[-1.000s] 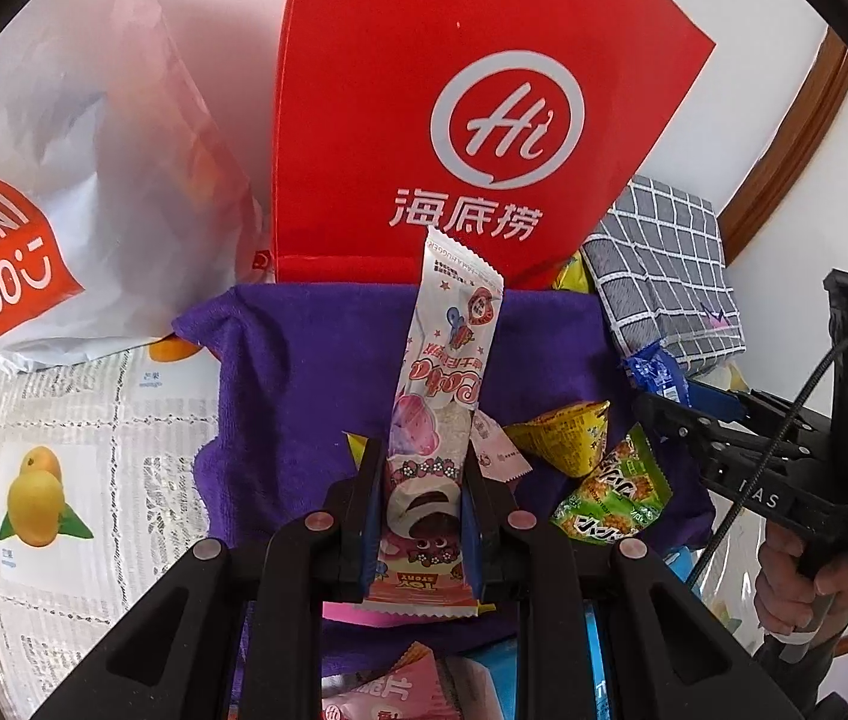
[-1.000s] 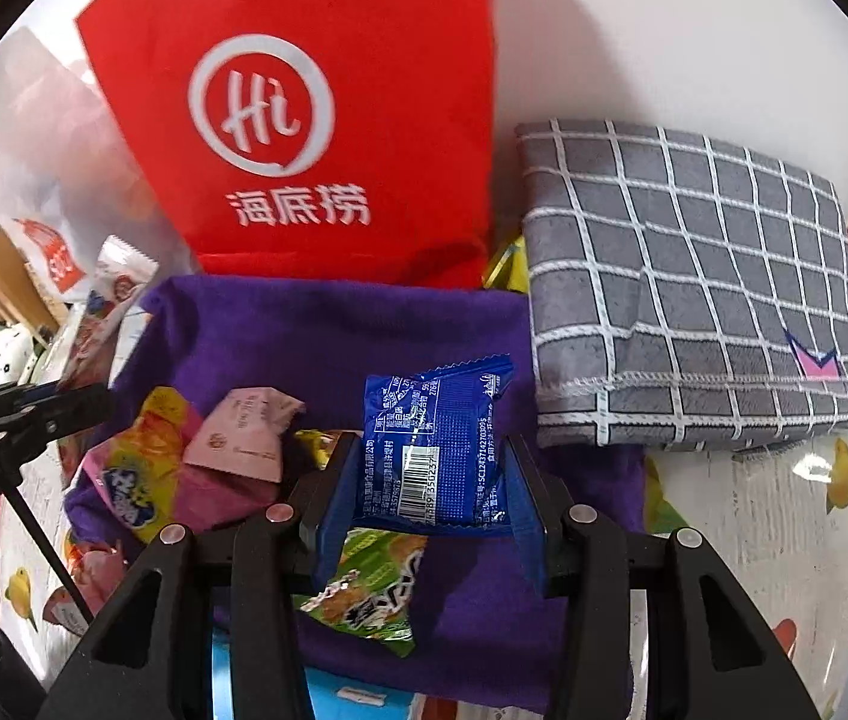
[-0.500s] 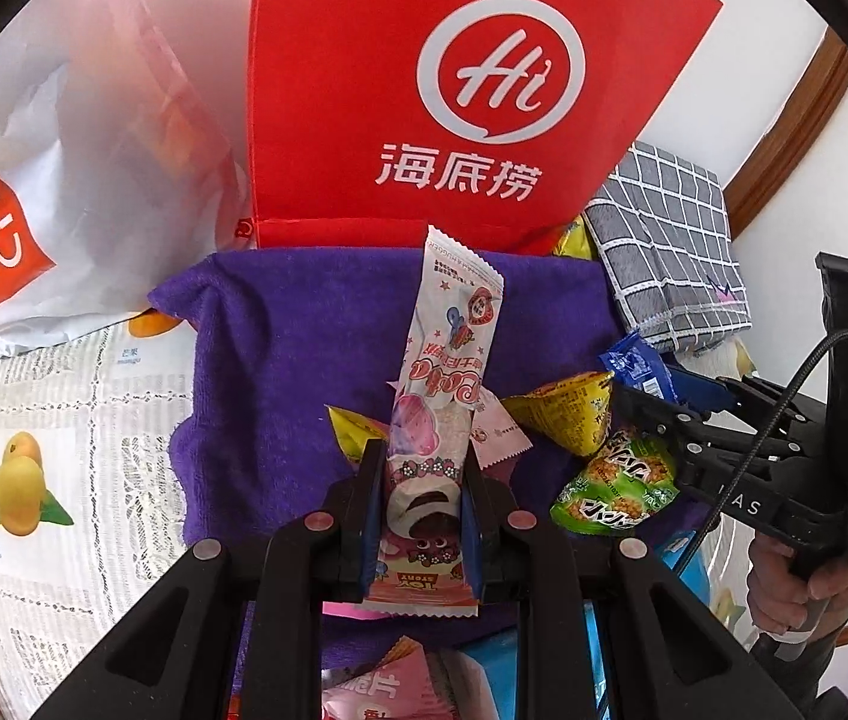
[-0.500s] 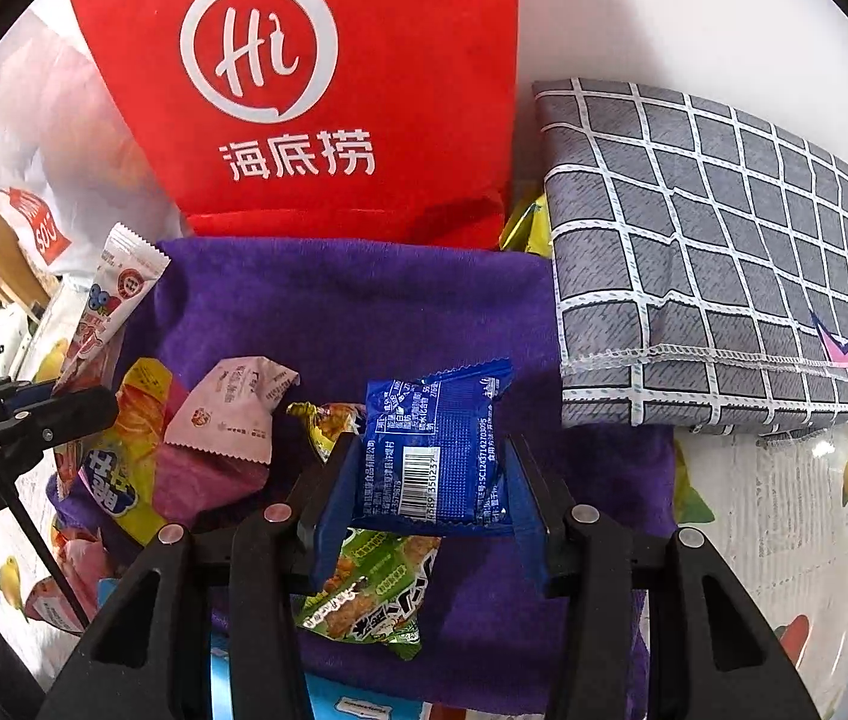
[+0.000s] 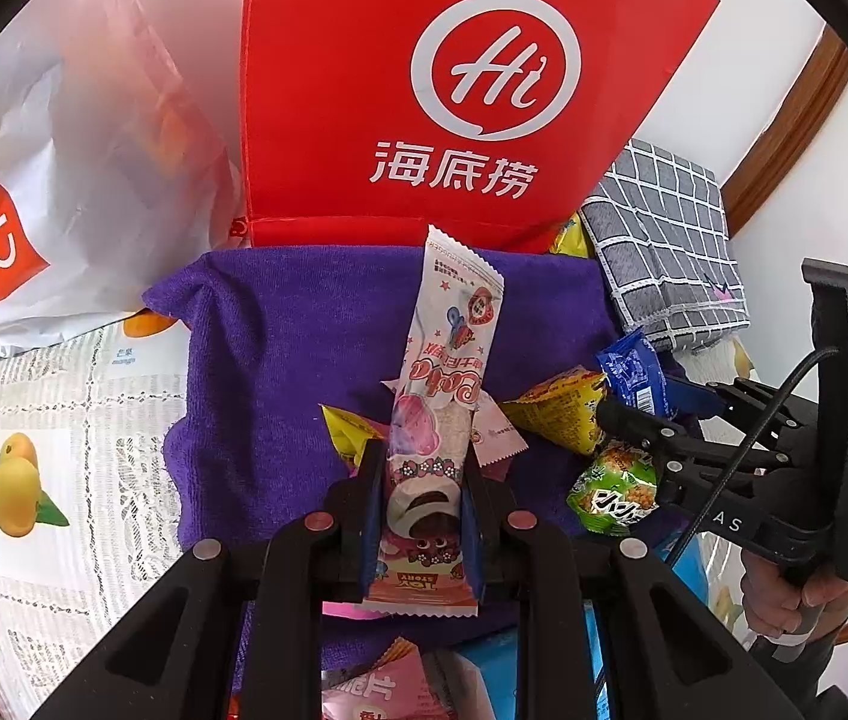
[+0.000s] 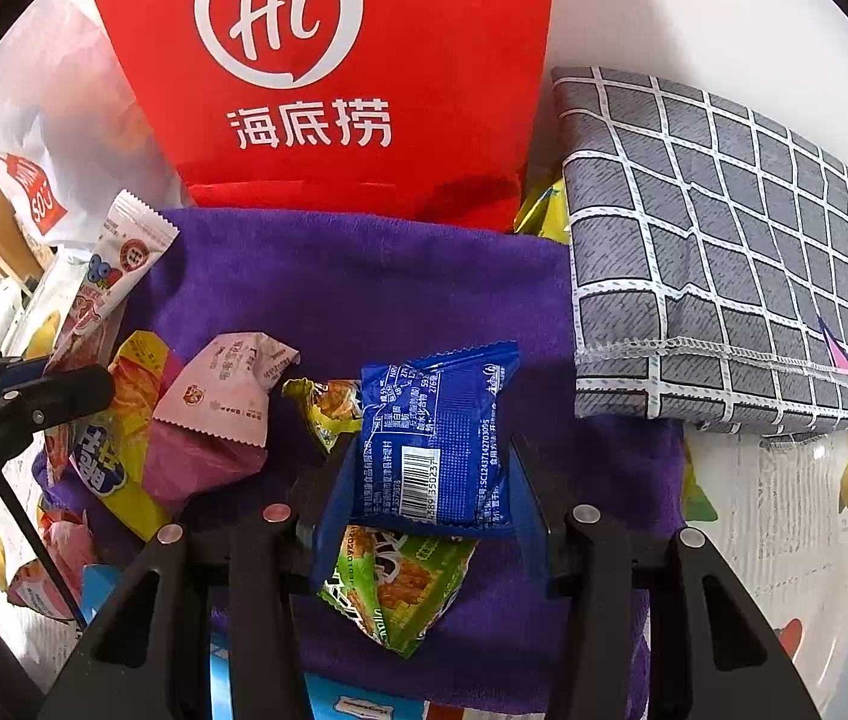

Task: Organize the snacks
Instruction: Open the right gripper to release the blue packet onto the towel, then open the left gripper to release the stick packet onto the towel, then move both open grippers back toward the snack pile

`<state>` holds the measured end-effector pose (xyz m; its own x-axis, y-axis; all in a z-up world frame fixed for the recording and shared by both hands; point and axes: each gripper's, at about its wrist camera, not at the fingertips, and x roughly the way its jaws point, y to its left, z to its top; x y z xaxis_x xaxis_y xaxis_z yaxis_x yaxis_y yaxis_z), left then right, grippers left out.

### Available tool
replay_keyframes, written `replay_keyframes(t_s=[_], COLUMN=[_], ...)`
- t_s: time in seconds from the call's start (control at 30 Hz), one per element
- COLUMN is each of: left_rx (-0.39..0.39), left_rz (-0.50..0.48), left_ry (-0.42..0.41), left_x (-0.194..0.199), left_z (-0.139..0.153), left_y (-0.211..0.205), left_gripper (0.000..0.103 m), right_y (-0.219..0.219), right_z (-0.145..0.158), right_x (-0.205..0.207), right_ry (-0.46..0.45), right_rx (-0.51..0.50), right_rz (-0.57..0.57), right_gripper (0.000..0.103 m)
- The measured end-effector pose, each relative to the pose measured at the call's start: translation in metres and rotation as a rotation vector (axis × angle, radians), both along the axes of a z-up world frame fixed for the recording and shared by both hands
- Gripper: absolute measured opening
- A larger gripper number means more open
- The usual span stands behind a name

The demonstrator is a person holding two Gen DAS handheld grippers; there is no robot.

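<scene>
My left gripper [image 5: 421, 507] is shut on a long pink-and-white snack bar wrapper [image 5: 442, 414], which sticks out over the purple towel [image 5: 280, 360]. My right gripper [image 6: 433, 480] is shut on a blue snack packet [image 6: 436, 438] above the same towel [image 6: 364, 288]. Loose on the towel lie a green packet [image 6: 400, 582], a pink-and-white packet [image 6: 220, 402], a yellow packet [image 5: 562, 414] and a yellow-blue one [image 6: 112, 456]. The right gripper also shows at the right of the left wrist view, holding the blue packet [image 5: 634, 372].
A red bag with a white logo [image 5: 454, 96] stands behind the towel. A white shopping bag [image 5: 64, 180] sits left, a grey checked folded cloth [image 6: 718, 252] right. A fruit-print tablecloth [image 5: 52, 450] covers the table. More snacks lie at the near edge.
Both grippers have sunk a little toward the towel, so the red bag and cloth sit higher in view. Their grips on the bar and the blue packet are unchanged.
</scene>
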<state>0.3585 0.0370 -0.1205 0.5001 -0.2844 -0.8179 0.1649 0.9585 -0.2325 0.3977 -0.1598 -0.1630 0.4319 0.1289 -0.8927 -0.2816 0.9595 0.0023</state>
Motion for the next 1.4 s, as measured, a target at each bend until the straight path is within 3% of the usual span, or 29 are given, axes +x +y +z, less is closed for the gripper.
replay_keyframes(t_s=[0.2,0.5,0.67,0.83,1.27,1.4], left_rx=[0.001,-0.005,-0.010,-0.011,-0.045,-0.051], left_rz=[-0.002,-0.008,-0.009,-0.014,-0.002,-0.020], left_ry=[-0.005,-0.006,-0.029,-0.049,-0.106,-0.132], left_x=[0.000,0.000,-0.003,-0.006,-0.020,-0.029], left_z=[0.000,0.001,0.006,0.013,0.039,0.050], left_y=[-0.001,-0.001,0.000,0.000,0.007,0.005], left_gripper=[0.021,0.021,0.033,0.055,0.064,0.065], right_y=[0.003,0.002,0.001,0.004,0.004,-0.004], right_z=[0.004,0.027,0.041,0.054,0.074,0.084], right_x=[-0.002,-0.016,-0.024,-0.034,-0.046,-0.063], right_ry=[-0.015,-0.070,-0.094,-0.122,-0.201,-0.209], right_rx=[0.002,0.004,0.019,0.030,0.071,0.139], right_rz=[0.018,0.018,0.008,0.014,-0.023,-0.056], right_gripper=[0.059,0.063,0.063,0.063,0.063,0.063])
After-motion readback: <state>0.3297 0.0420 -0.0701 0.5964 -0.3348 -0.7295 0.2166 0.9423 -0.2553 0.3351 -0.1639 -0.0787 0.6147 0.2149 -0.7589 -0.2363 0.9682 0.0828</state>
